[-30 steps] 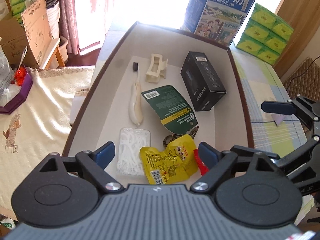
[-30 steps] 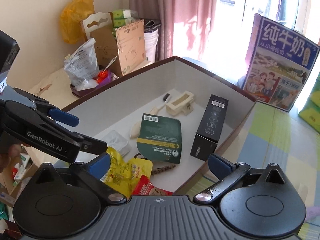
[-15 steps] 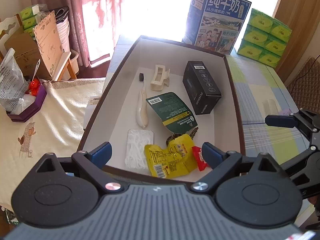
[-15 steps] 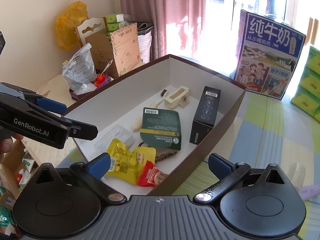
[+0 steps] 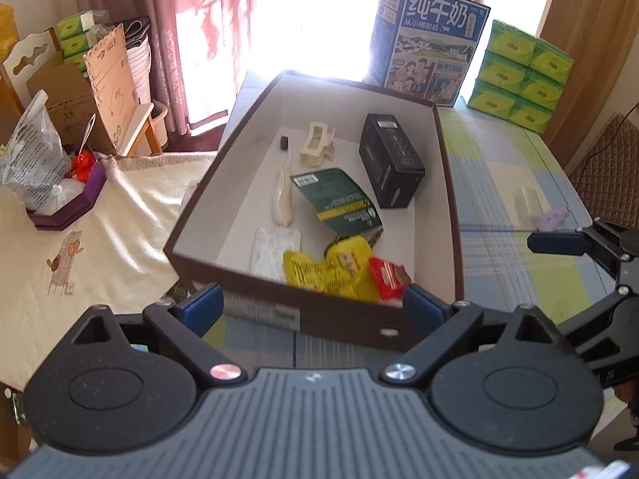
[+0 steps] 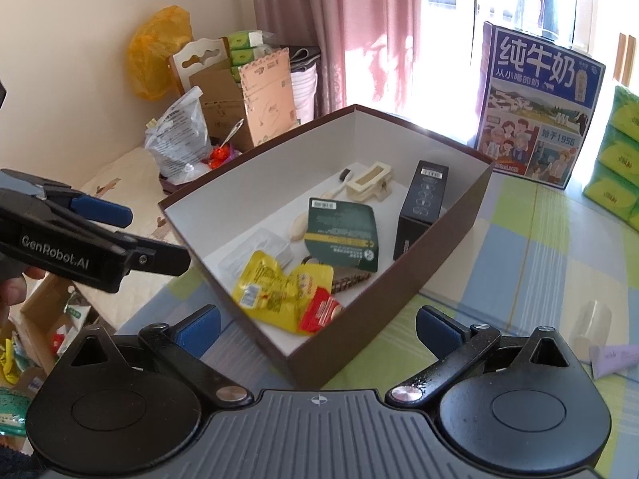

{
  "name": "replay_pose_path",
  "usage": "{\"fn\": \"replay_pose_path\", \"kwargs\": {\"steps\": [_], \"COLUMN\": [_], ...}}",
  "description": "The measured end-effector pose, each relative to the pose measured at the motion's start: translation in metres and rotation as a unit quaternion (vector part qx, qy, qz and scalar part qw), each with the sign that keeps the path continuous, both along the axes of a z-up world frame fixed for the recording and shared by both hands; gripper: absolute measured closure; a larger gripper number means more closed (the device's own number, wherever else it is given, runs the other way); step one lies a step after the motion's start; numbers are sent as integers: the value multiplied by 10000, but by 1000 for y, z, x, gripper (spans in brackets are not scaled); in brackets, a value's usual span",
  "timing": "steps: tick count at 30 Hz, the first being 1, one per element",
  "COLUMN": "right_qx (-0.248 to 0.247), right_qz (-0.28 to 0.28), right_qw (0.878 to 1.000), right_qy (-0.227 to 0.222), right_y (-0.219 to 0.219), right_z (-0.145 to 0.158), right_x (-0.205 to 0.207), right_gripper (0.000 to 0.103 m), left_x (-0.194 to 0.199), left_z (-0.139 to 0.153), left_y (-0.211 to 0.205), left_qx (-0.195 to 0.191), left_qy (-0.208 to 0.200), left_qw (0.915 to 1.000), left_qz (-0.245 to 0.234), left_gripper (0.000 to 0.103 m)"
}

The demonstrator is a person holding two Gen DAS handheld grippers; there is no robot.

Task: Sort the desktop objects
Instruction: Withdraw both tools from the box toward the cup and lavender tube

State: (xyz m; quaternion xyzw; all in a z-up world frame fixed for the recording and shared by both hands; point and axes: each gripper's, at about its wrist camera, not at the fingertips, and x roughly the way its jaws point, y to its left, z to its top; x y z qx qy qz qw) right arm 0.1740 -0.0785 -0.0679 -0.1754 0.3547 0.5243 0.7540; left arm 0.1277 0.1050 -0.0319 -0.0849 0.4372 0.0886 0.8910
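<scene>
While both hand-held grippers hovered with jaws spread wide and nothing between them, the brown box [image 5: 255, 279] sat on the checked tabletop [image 5: 515, 183], its long axis running away from the left camera toward the milk carton [image 5: 429, 40]. Inside, a black box [image 5: 389, 159] lay lengthwise along the right wall. A cream toothbrush [image 5: 282, 195] lay parallel to it, bristle head pointing to the far end, beside a cream hair clip [image 5: 315, 143]. A green pouch [image 5: 335, 199] lay diagonally in the middle; a yellow packet [image 5: 325, 267] and a red sachet [image 5: 389, 275] sat at the near wall. Compared with a second earlier, the left hand-held gripper [image 5: 311, 303] and the right hand-held gripper [image 6: 317, 325] had pulled back, off the box.
</scene>
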Motion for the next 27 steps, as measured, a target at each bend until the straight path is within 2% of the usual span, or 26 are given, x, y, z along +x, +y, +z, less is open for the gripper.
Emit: {"fn": "replay_pose_path", "kwargs": {"steps": [16,27], "right_qx": [-150,-527], "right_qz": [-11,-658], "right_qw": [9998,9956], "right_qy": [91,407], "right_y": [-64,-145], "right_z": [-9,-29], "right_x": [1,34], "right_gripper": [2,2], "left_x": [-21,-2], "left_z": [-10,-24], "left_y": [-69,-135], "left_qx": [-140,-215], "left_qy": [191,394], "left_qw": [9996,9978], "left_qz": [-184,-497], "left_gripper": [8,8]}}
